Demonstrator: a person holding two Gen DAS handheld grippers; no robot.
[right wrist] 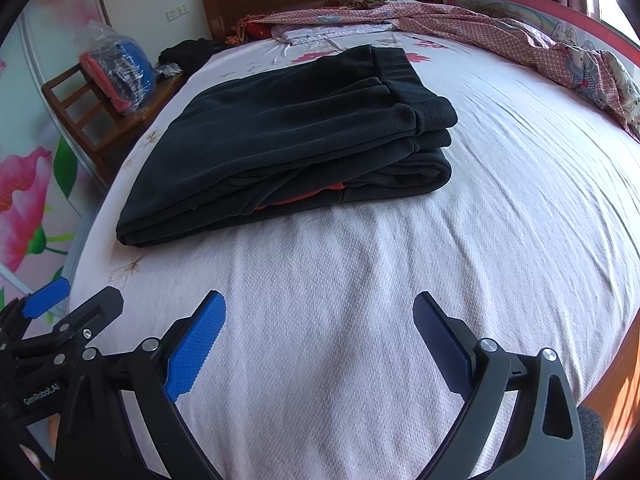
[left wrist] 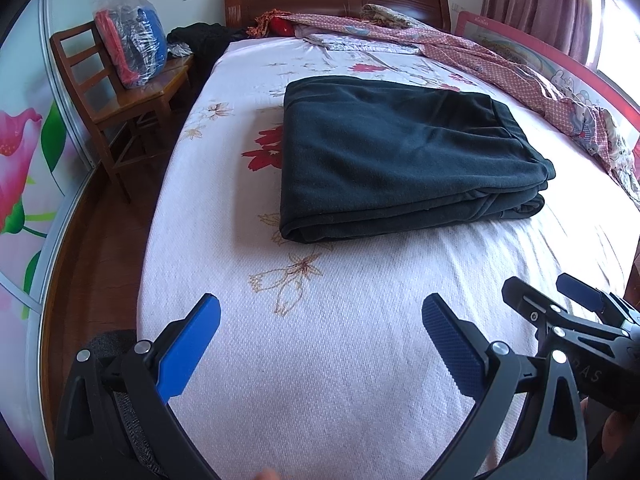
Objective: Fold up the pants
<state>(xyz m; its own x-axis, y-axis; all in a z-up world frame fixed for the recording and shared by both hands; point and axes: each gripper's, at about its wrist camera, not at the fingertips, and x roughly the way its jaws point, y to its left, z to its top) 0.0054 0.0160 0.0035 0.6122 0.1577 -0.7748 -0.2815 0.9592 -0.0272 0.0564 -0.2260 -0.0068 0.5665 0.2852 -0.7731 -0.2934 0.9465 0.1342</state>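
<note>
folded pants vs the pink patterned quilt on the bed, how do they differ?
The dark pants are folded into a neat stacked rectangle; the pink patterned quilt lies crumpled and unfolded. The pants sit mid-bed, nearer the open grippers; the quilt is strung along the headboard end and the far side rail. The pants are plain dark, with a bit of orange showing between layers; the quilt is checked and printed. Both rest on the floral sheet, and neither gripper touches them.

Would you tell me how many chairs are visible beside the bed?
1. A wooden chair stands on the floor at the bed's left side near the headboard, with a plastic bag of clothes on its seat. Others may be hidden out of view.
</note>
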